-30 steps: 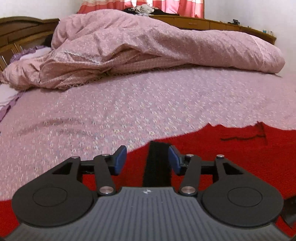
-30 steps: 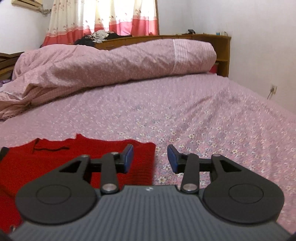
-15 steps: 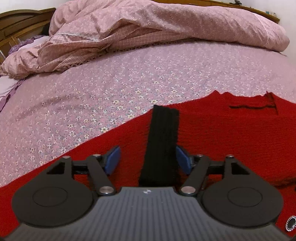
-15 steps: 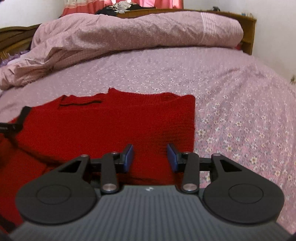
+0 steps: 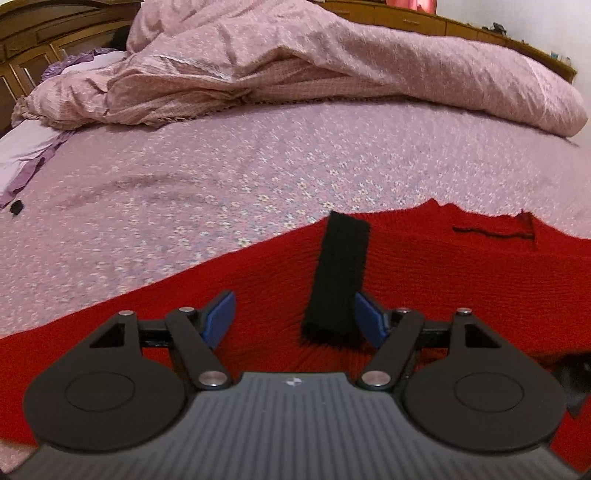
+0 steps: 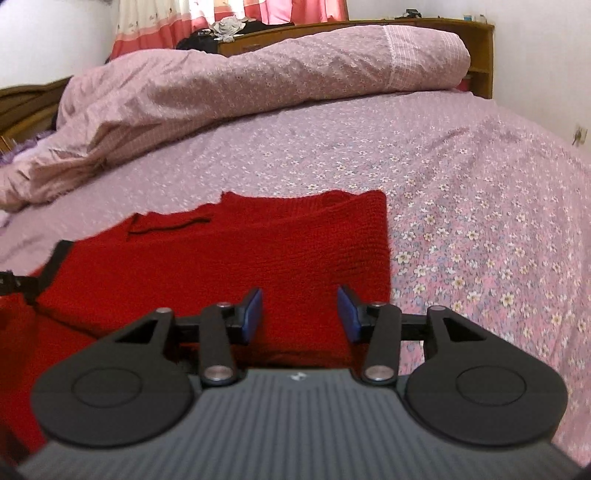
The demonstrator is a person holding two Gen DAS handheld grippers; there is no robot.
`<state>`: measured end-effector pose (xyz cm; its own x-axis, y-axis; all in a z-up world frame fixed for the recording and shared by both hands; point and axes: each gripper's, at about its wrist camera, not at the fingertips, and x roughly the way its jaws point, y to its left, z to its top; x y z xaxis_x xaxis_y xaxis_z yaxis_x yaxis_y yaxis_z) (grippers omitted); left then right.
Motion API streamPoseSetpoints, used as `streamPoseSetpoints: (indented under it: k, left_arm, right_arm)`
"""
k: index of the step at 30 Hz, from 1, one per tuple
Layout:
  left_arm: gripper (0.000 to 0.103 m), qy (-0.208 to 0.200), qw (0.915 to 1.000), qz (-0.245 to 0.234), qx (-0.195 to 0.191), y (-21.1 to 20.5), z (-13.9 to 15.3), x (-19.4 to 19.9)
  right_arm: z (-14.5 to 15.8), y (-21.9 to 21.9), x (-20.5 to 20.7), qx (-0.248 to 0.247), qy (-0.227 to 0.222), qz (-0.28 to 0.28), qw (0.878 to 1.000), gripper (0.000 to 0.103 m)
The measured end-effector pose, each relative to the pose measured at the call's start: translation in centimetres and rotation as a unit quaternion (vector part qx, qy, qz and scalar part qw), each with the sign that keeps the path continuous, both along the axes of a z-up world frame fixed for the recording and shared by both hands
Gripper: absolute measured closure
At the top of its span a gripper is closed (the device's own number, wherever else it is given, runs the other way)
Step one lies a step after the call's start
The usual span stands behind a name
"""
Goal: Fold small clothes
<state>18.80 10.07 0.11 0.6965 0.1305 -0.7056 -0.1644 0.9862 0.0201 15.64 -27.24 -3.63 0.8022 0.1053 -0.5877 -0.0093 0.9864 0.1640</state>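
Observation:
A red knit garment (image 5: 424,266) lies flat on the bed, with a black cuff (image 5: 340,280) resting on top of it. My left gripper (image 5: 295,321) is open just above the garment, and the black cuff lies against its right finger. In the right wrist view the same red garment (image 6: 258,251) shows, with its right edge folded straight. My right gripper (image 6: 300,314) is open and empty over the garment's near right part. The black cuff (image 6: 51,262) shows at the far left there.
The bed has a pink floral sheet (image 5: 221,177) (image 6: 480,206). A bunched pink duvet (image 5: 295,62) (image 6: 258,77) lies across the far side. A wooden headboard (image 5: 44,33) is at the left and a wooden shelf (image 6: 476,55) behind.
Both grippers dropped low over the garment, then pulled back slightly. The left gripper's jaws opened wider and shifted left, so the black cuff now sits by its right finger.

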Motion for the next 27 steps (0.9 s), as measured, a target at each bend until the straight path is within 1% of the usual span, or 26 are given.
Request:
streamPoseSetpoints:
  k: [6, 7, 8, 10, 19, 25, 27]
  left_arm:
    - [0.027, -0.007, 0.9997, 0.022, -0.009, 2.1, 2.4, -3.7]
    - [0.027, -0.008, 0.9995, 0.029, -0.009, 2.5, 2.7, -4.4]
    - [0.027, -0.009, 0.9993, 0.035, -0.009, 2.8, 2.9, -5.1]
    - [0.027, -0.008, 0.9987, 0.049, -0.01, 3.6, 3.1, -6.4]
    - [0.026, 0.0, 0.994, 0.107, -0.021, 5.5, 2.5, -12.4]
    - [0.026, 0.005, 0.9883, 0.147, -0.038, 7.2, 1.4, -15.3]
    - [0.026, 0.005, 0.9854, 0.163, -0.05, 7.9, 0.9, -16.0]
  right_arm:
    - [1.9, 0.3, -2.4, 0.006, -0.007, 0.002, 1.0, 0.051]
    - [2.3, 0.3, -2.8, 0.008, -0.01, 0.001, 1.0, 0.049]
    - [2.6, 0.3, -3.3, 0.009, -0.014, -0.001, 1.0, 0.043]
    - [3.1, 0.4, -4.1, 0.008, -0.022, -0.006, 1.0, 0.038]
    - [4.6, 1.5, -7.7, 0.027, -0.031, 0.004, 0.999, 0.037]
    - [4.9, 2.3, -9.8, 0.043, -0.031, 0.019, 0.998, 0.037]
    - [4.7, 2.5, -10.3, 0.044, -0.028, 0.023, 0.998, 0.037]
